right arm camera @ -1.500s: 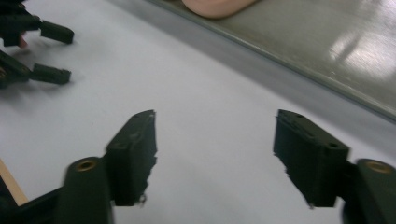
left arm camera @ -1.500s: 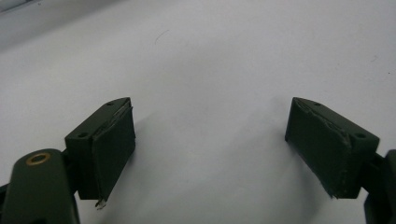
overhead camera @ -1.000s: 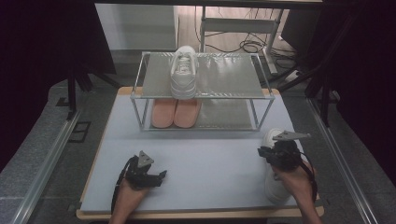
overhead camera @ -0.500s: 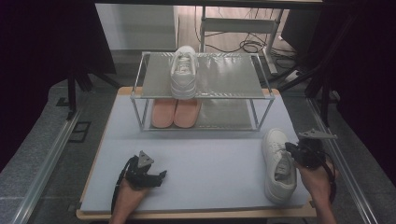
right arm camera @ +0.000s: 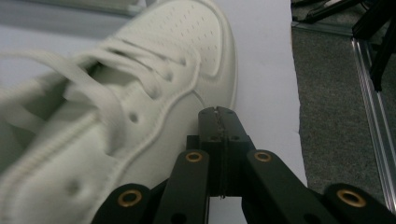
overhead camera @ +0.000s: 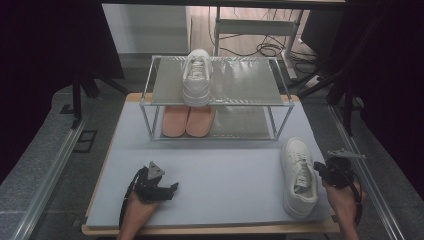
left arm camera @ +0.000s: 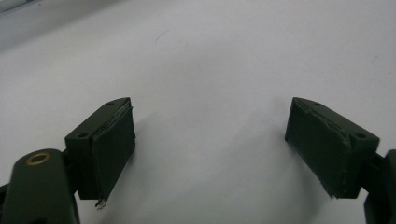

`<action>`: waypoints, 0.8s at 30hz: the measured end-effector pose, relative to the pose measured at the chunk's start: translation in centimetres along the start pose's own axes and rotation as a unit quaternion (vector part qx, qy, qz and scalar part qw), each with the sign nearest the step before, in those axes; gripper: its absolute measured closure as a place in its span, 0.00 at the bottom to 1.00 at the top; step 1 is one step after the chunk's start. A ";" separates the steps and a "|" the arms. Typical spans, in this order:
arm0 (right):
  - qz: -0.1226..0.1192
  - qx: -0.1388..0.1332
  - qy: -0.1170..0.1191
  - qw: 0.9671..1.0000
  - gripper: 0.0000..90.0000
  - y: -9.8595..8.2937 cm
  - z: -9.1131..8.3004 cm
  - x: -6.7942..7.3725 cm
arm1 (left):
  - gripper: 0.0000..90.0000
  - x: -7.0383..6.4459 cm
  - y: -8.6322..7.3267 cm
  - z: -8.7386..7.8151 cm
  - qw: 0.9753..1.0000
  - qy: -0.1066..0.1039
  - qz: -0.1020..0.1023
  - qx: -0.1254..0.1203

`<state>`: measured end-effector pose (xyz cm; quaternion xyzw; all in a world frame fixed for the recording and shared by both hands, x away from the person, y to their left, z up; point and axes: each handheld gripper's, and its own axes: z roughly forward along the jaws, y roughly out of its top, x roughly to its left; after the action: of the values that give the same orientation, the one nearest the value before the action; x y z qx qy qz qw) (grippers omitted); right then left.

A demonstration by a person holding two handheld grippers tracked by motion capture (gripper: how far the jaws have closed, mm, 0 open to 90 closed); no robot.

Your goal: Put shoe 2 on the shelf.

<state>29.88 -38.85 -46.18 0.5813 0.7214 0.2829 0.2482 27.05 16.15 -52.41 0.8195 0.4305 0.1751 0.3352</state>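
Note:
A white sneaker lies on the pale mat at the right, toe pointing away from me. In the right gripper view the sneaker is close on the left, laces up. My right gripper is just to the right of it, over the mat's right edge. Its jaws are shut together with nothing between them. My left gripper rests low over the mat at the front left, open. The bare mat shows between its pads.
A metal two-shelf rack stands at the back of the mat. A second white sneaker sits on its top shelf and a pair of pink shoes on the lower one. Dark floor and a rail run along the right.
My right gripper has moved from over the white sneaker to its right side, leaving the sneaker uncovered on the mat. The left gripper has stayed put.

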 end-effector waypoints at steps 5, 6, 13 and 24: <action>0.007 0.008 -0.003 1.000 1.00 -0.9 0.8 -0.4 | 0.18 0.0 0.0 0.0 1.000 0.000 0.001 0.001; 0.007 0.011 -0.002 1.000 1.00 -1.0 1.0 -0.5 | 0.18 0.0 0.0 0.0 1.000 0.000 0.001 0.001; 0.025 0.007 0.007 1.000 1.00 -1.4 1.4 -0.6 | 0.18 0.1 0.0 0.0 1.000 -0.002 -0.001 0.001; 0.009 0.005 0.055 0.998 1.00 -0.8 2.3 1.9 | 0.18 0.1 0.0 0.0 1.000 -0.002 -0.001 0.001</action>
<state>30.58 -36.85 -48.45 0.5726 0.7303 0.3125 0.2030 27.10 16.20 -52.42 0.8198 0.4306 0.1732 0.3354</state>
